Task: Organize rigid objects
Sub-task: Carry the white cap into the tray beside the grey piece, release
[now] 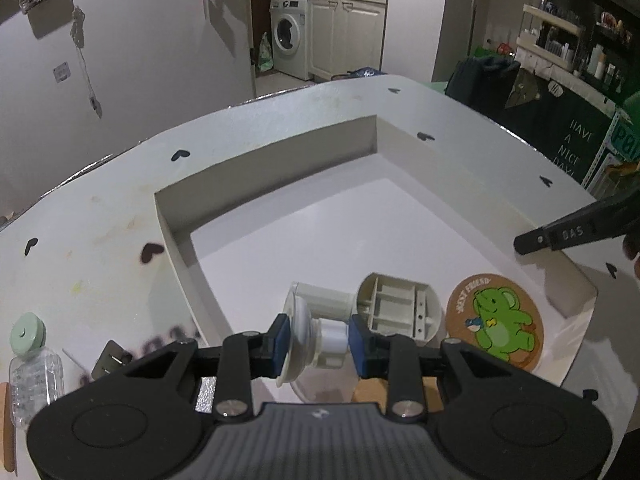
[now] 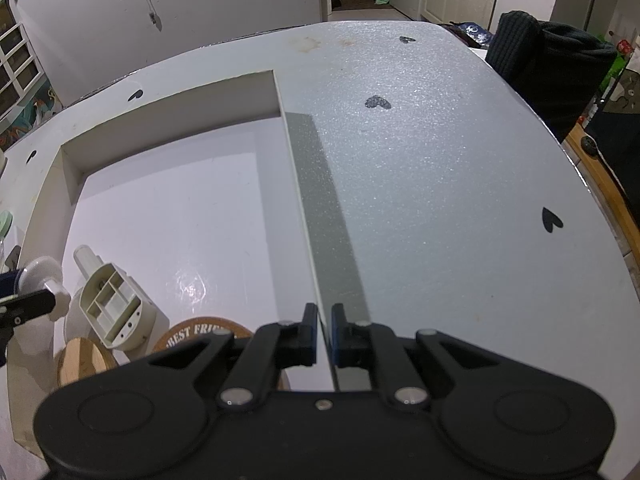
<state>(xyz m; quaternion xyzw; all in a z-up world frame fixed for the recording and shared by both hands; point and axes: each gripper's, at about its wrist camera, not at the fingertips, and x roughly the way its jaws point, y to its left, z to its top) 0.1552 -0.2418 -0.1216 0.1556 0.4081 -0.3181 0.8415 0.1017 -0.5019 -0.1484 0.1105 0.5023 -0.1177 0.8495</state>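
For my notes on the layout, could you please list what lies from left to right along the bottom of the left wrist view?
Clear bottle with green cap → white suction-cup piece held in the left gripper → beige plastic housing → elephant coaster.

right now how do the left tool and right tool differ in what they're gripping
The left tool is shut on a white suction-cup piece above the box floor; the right tool is shut on the box's thin right wall. The left grip spans a bulky part, the right a thin panel. Both tools point downward.
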